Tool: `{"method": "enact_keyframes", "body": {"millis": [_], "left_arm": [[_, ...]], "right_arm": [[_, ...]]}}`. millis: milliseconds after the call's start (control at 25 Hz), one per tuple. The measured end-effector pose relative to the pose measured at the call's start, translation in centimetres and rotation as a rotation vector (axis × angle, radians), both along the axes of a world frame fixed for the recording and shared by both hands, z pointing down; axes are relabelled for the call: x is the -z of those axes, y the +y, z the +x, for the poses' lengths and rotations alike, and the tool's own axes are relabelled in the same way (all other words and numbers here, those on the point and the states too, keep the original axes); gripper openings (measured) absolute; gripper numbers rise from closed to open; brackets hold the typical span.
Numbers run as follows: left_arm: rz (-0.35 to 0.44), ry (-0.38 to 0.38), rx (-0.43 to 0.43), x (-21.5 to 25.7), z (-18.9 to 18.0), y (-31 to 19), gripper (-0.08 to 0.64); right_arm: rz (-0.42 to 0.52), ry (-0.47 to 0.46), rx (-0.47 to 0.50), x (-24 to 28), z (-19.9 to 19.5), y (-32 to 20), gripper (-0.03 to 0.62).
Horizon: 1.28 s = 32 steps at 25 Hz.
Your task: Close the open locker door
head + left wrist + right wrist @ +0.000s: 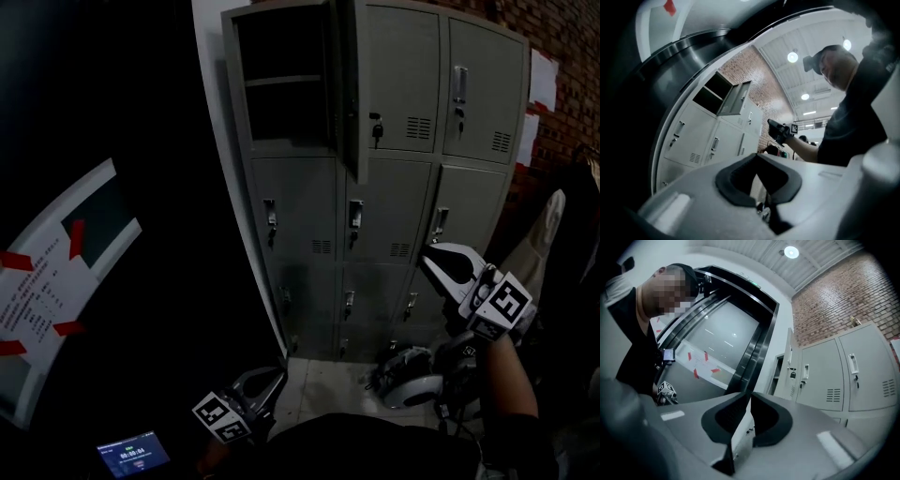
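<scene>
The pale floor [317, 386] below me carried the grey locker bank [394, 234]; a rounded white-and-black object [410, 380] lay on it, near the lockers' base.

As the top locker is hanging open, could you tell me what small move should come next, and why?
Probably lift the right gripper up and left toward the open door. That door stands ajar on the top-left locker, the gripper hangs well below it, and the left gripper is even lower.
</scene>
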<state>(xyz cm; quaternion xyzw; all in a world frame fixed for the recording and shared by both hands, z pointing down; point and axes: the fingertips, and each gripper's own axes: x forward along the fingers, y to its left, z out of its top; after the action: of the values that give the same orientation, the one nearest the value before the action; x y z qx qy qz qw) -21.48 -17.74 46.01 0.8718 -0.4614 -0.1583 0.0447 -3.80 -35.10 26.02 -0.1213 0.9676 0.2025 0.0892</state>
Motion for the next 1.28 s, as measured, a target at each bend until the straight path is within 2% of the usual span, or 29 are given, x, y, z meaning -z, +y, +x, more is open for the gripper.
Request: {"method": "enact_keyframes", "body": {"millis": [120, 280, 400, 520, 680, 840, 1000, 1280], "left_arm": [[0.008, 0.034, 0.094, 1.2, -0.7, -4.0, 0.002], [0.018, 0.012, 0.174, 2.5, -0.9, -8.7, 0.002], [0.003, 0.007, 0.197, 2.1, -1.7, -10.9, 0.003], [0.004, 0.013, 0.217, 1.6, -3.8, -12.7, 0.003], [0.026, 0.012, 0.180, 1.3, -6.8, -15.4, 0.002], [0.049, -0.003, 0.118, 1.3, -11.1, -17.4, 0.002], [0.069, -0.015, 0.076, 1.9, -14.7, -18.5, 0.003], [0.078, -0.029, 0.047, 1.9, -19.1, -20.0, 0.003]], "right_arm": [[0.060, -0.011, 0.055, 2.1, -2.7, -6.5, 0.034], [0.130, -0.015, 0.130, 4.9, -7.1, -12.6, 0.036], [0.149, 0.022, 0.175, 5.3, -10.7, -14.5, 0.035], [0.195, 0.021, 0.217, 5.4, -13.9, -14.7, 0.035], [0.279, 0.022, 0.224, 5.7, -17.6, -13.7, 0.041], [0.352, 0.064, 0.209, 5.8, -22.6, -12.4, 0.041], [0.368, 0.100, 0.200, 5.7, -28.1, -12.2, 0.041], [0.354, 0.140, 0.122, 6.4, -36.6, -15.9, 0.041]]}}
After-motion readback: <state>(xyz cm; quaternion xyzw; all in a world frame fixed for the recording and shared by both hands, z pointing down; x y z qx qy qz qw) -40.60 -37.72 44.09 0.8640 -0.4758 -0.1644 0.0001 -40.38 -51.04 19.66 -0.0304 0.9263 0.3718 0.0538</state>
